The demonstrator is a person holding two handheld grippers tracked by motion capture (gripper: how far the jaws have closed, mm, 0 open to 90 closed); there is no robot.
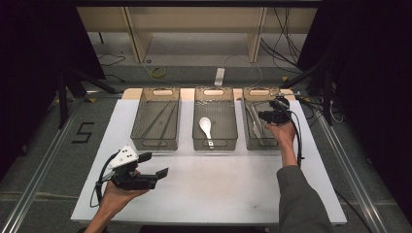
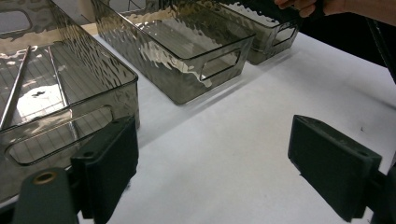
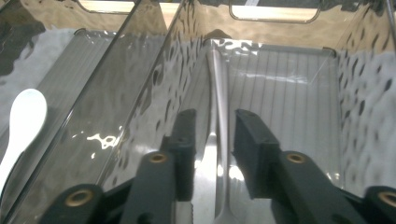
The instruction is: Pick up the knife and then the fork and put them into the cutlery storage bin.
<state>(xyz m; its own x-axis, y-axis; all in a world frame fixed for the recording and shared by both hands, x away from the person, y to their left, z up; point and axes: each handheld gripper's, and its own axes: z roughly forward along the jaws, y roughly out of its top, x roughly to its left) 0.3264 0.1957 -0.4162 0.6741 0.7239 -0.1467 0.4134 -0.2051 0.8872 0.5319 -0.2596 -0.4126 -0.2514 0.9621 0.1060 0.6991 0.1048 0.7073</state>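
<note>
Three smoky clear bins stand in a row on the white table. The right bin holds a long metal utensil lying flat on its ribbed floor. My right gripper reaches down into this bin. Its jaws stand a little apart on either side of the utensil's handle, with a gap at the pads. My left gripper rests low over the table's front left, wide open with nothing between its jaws.
The middle bin holds a white spoon, which the right gripper view shows through the bin wall. The left bin holds thin chopsticks. Cables trail across the floor beyond the table.
</note>
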